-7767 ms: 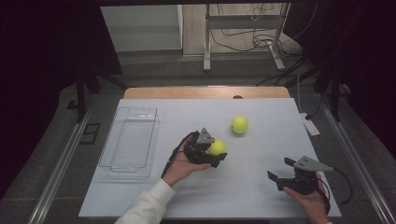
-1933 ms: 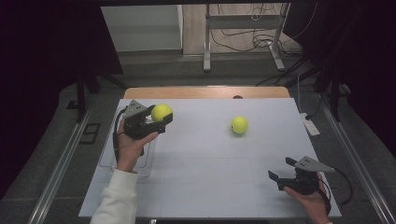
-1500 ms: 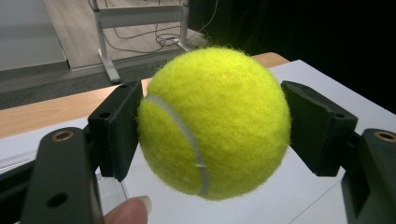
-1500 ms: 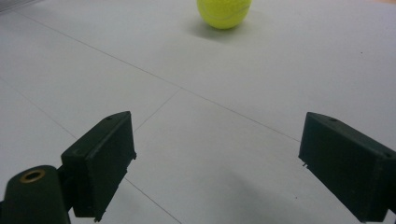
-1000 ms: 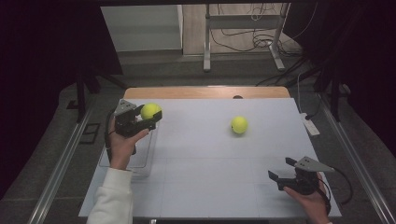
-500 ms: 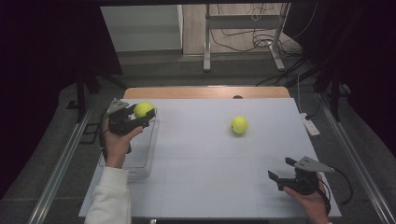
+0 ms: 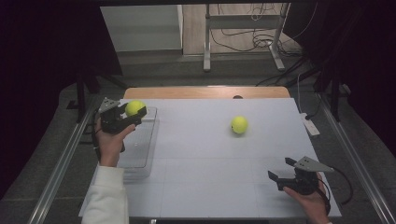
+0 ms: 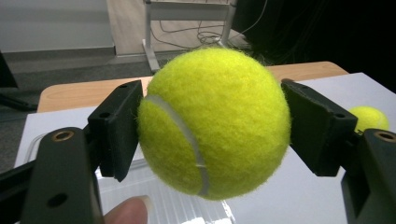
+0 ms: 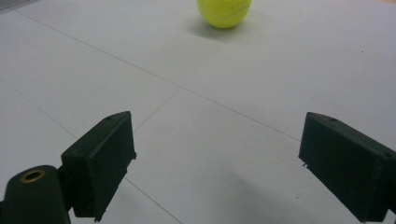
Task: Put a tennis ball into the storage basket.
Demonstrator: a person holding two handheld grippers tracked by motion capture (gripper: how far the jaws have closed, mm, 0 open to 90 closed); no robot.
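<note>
The left gripper (image 7: pixel 133 113) clamps a tennis ball (image 7: pixel 135 108) between both jaws, held above the far end of the clear tray (image 7: pixel 140 149). The second tennis ball (image 7: pixel 239 124) rests on the white table (image 7: pixel 205 158), well right of the tray. The right gripper (image 7: pixel 280 179) stands wide and empty, farther right, near the table's front edge.

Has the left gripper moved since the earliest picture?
Yes. The left gripper, shut on a tennis ball, has gone from mid-table leftward to the clear tray's far end.
</note>
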